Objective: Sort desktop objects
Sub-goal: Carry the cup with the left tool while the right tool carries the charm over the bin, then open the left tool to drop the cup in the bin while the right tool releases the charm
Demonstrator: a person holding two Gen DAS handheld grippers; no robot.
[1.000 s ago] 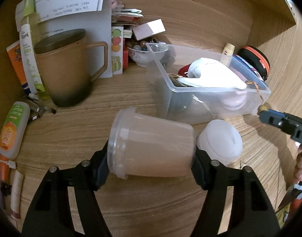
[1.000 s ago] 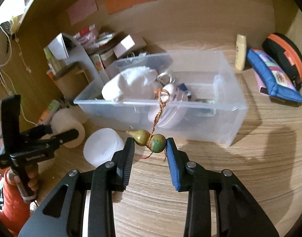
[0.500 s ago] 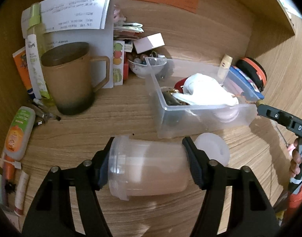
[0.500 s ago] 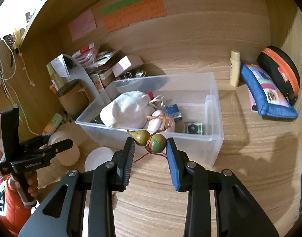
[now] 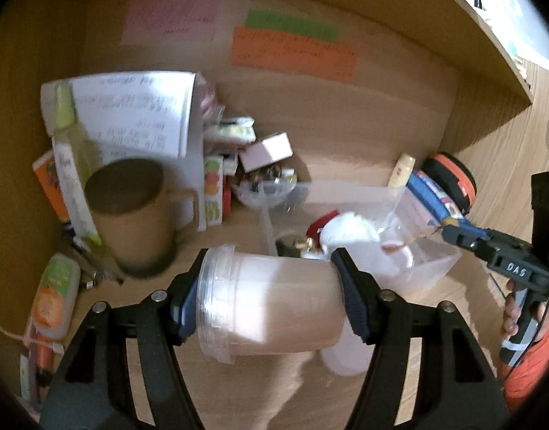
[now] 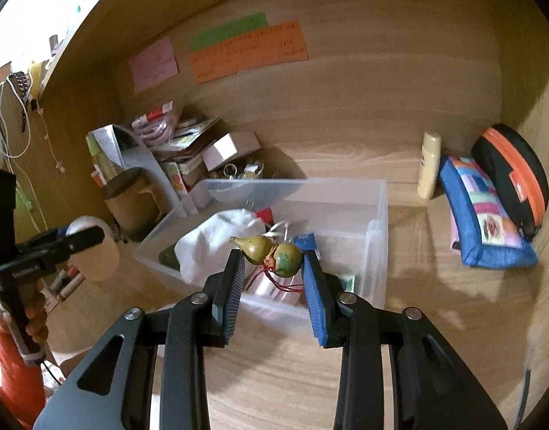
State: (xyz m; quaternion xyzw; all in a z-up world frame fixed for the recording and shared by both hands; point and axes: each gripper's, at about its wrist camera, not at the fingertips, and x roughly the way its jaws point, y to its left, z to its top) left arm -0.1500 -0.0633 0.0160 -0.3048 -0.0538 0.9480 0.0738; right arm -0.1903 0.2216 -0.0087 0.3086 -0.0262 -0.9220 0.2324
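Note:
A translucent plastic jar [image 5: 270, 304] lies sideways between the pads of my left gripper [image 5: 267, 301], which is shut on it and holds it above the desk. Its white lid [image 5: 346, 362] rests on the desk below, partly hidden. My right gripper [image 6: 272, 261] is shut on a small green gourd charm [image 6: 270, 252] whose red cord hangs down. It hovers over the near side of a clear plastic bin [image 6: 378, 215] holding a white cloth [image 6: 217, 240] and small items. The left wrist view shows the right gripper [image 5: 453, 233] at the bin's [image 5: 432, 272] right end.
A brown lidded mug [image 5: 134, 222], a tall bottle [image 5: 73, 165] and papers crowd the back left. A blue patchwork pouch [image 6: 486, 215], a black-and-orange case [image 6: 514, 172] and a cream tube [image 6: 430, 165] stand right of the bin. Wooden walls close in behind and on both sides.
Both grippers have risen. The jar has come up off the desk, away from its lid. The gourd charm has moved from in front of the bin to above its near side.

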